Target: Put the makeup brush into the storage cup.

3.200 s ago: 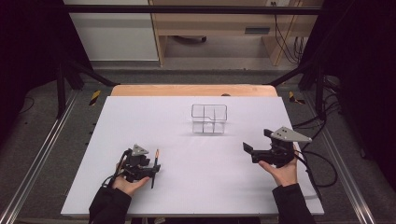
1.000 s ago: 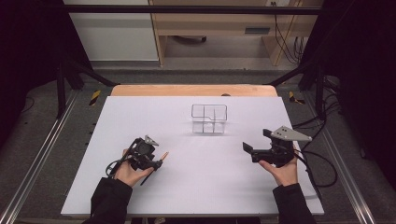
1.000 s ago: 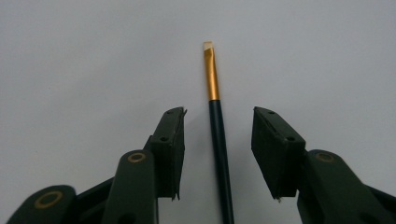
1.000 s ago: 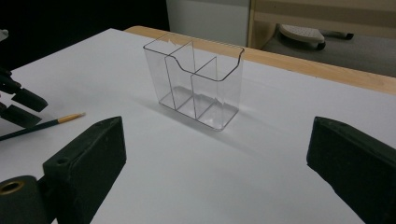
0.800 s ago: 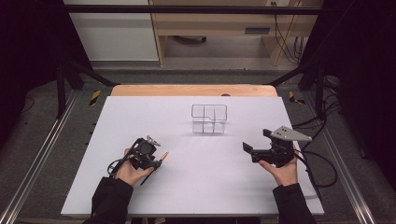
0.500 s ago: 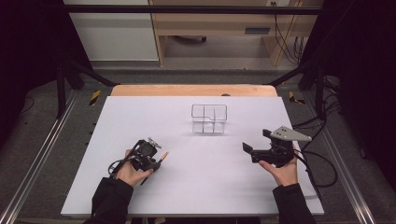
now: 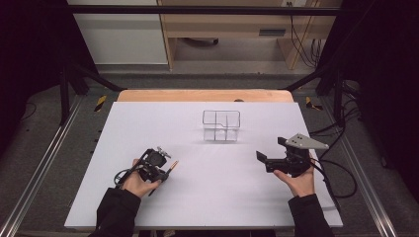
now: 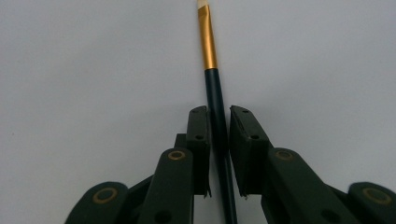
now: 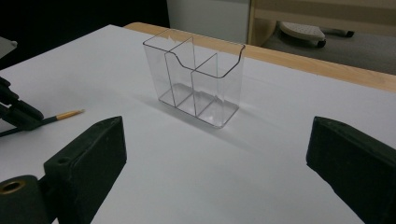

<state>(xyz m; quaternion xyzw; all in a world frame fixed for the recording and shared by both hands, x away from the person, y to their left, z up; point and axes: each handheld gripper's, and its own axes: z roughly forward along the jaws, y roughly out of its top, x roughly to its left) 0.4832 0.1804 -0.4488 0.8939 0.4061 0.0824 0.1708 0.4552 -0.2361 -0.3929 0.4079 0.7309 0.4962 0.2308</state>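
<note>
A thin brush with a dark handle, gold ferrule and pale tip lies along the line of my left gripper, low over the white table's front left. In the left gripper view the jaws of that gripper are shut on the brush's handle. The ferrule points away over the table. A clear organizer with three compartments stands empty at the table's middle back. My right gripper hovers at the front right, wide open and facing the organizer. Nothing sits between the right gripper's jaws.
The white tabletop has a wooden edge at the back. Cables trail off the right side. Metal rails run along the left. The right gripper view catches the left gripper and the brush tip at its far left.
Since 3.2 s ago the left gripper has turned toward the right and taken hold of the brush that lay beside it. Over the last second it barely shifted. The right gripper stayed put.
</note>
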